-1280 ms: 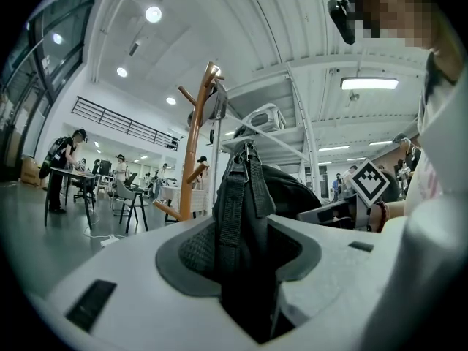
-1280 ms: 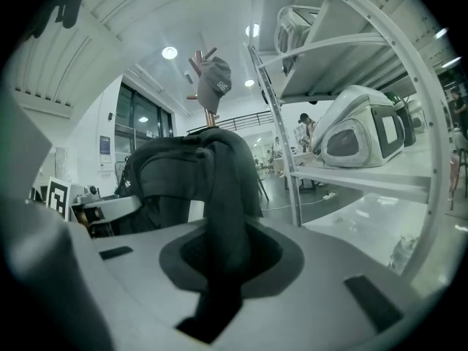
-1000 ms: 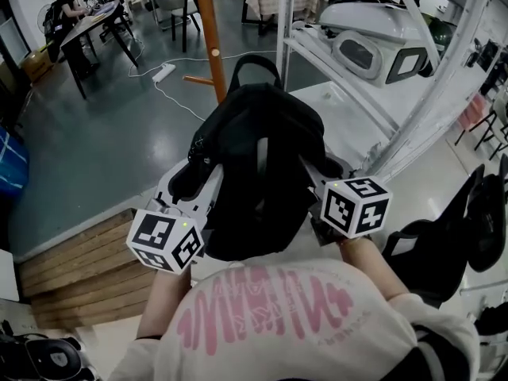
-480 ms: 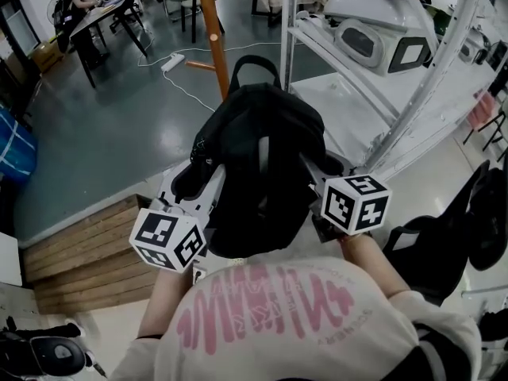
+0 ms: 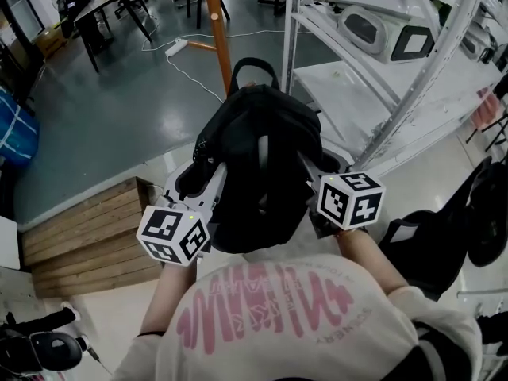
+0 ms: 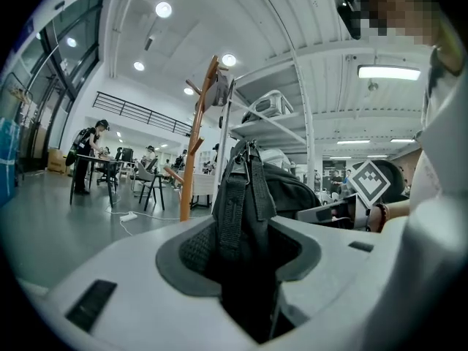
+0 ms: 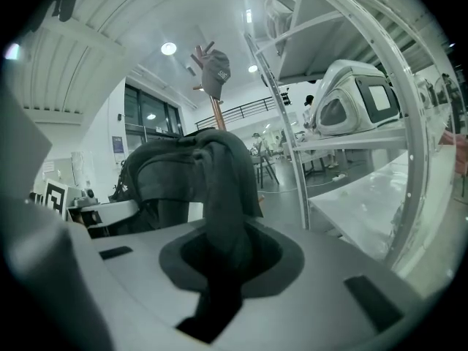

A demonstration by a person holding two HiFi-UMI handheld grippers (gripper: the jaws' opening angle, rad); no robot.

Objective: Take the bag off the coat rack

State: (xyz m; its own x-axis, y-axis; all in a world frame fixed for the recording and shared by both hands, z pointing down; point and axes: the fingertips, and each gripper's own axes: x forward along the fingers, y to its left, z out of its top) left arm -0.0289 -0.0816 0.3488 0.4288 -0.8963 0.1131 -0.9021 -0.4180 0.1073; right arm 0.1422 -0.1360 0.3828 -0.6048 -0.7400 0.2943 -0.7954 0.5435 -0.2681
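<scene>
I see a wooden platform [image 5: 79, 236] at lower left against the grey floor [image 5: 103, 117], with a power strip [image 5: 176, 47] farther out. A blue bag [image 5: 12, 133] sits at the left edge. On my right, a white shelf [image 5: 341, 86] carries a pod [image 5: 373, 26].
</scene>
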